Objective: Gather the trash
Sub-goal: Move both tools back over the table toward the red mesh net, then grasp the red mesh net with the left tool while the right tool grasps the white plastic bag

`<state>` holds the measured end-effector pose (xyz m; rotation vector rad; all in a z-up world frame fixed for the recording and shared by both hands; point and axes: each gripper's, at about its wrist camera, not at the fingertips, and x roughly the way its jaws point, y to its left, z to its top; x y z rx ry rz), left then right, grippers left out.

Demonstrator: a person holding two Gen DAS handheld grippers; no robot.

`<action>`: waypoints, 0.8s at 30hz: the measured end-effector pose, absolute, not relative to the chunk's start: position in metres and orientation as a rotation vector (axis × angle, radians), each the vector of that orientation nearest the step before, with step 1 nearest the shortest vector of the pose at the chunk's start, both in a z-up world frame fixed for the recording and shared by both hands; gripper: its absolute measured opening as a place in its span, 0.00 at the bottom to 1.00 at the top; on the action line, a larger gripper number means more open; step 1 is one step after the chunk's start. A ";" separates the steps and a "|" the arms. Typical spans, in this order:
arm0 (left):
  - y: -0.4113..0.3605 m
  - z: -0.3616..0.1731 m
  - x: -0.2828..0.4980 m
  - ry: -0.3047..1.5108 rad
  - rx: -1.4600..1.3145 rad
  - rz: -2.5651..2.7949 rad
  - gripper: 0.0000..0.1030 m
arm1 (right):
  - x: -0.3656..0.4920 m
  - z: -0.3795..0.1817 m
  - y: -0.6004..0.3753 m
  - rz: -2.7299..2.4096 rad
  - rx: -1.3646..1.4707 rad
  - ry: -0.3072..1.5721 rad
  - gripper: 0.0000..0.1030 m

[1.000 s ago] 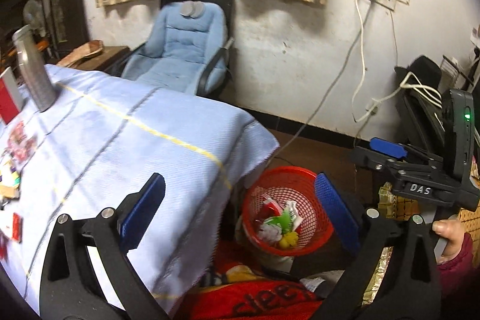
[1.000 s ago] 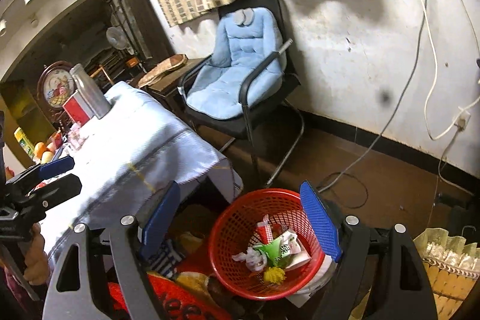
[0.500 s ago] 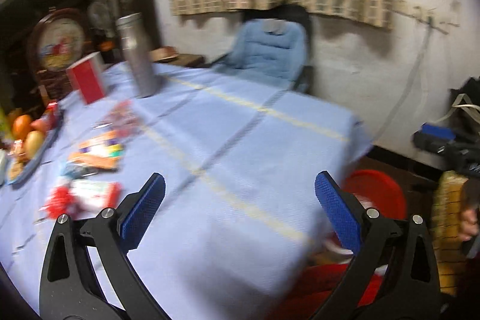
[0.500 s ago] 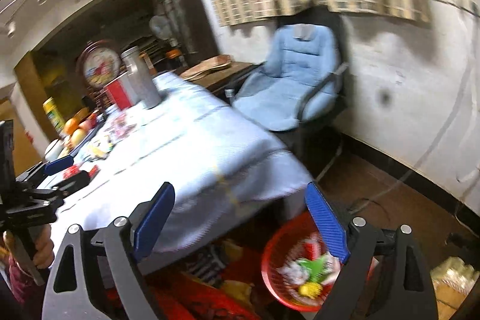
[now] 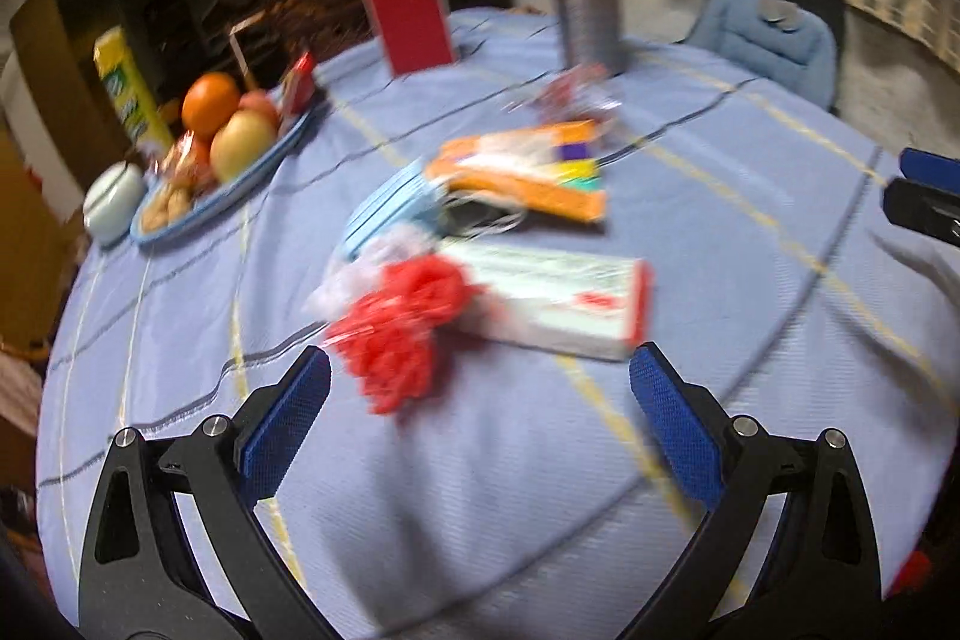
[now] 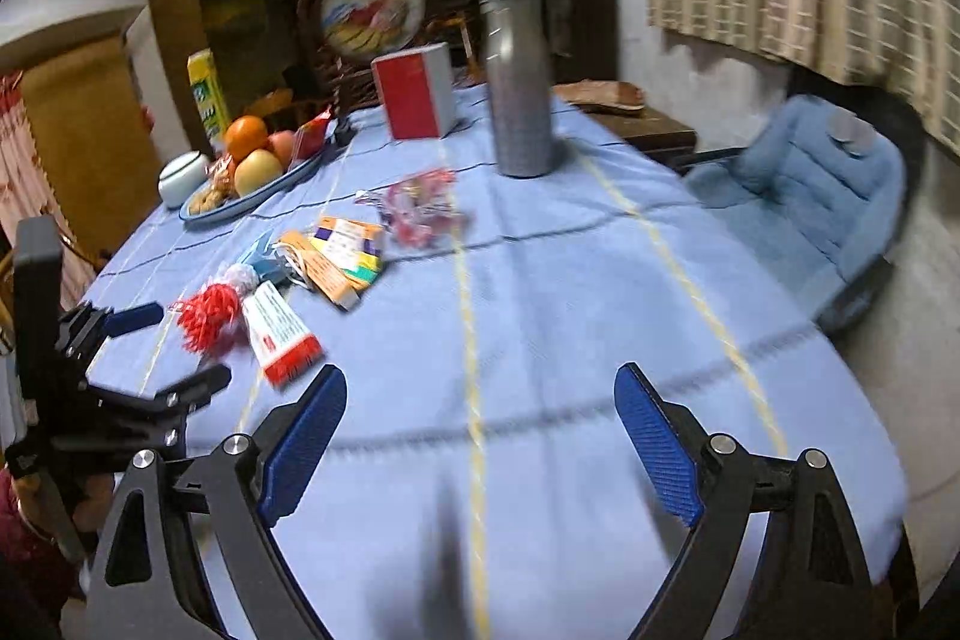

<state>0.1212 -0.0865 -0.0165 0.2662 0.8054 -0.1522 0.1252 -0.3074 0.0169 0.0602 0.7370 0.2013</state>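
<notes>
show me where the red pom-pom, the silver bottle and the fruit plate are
red pom-pom (image 5: 402,334), left wrist view, middle of the frills.
silver bottle (image 6: 517,100), right wrist view, middle of its body.
fruit plate (image 6: 282,181), right wrist view, bare blue rim nearest the table's middle.

Both grippers are black angular frames with triangular cut-outs and round silver screw heads at the joints. The left gripper (image 5: 480,394) and the right gripper (image 6: 480,412) each carry blue textured pads (image 5: 282,427) on their fingers. A dark red sleeve (image 6: 24,538) covers one wrist.
</notes>
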 end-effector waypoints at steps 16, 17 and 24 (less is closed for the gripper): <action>-0.038 -0.046 0.162 0.980 0.098 -0.143 0.95 | 0.193 -0.030 -0.285 0.199 0.114 0.937 0.94; -0.037 -0.046 0.164 0.980 0.100 -0.145 0.95 | 0.194 -0.032 -0.286 0.197 0.116 0.952 0.94; -0.029 -0.046 0.172 0.978 0.089 -0.132 0.95 | 0.193 -0.035 -0.279 0.195 0.075 0.966 0.94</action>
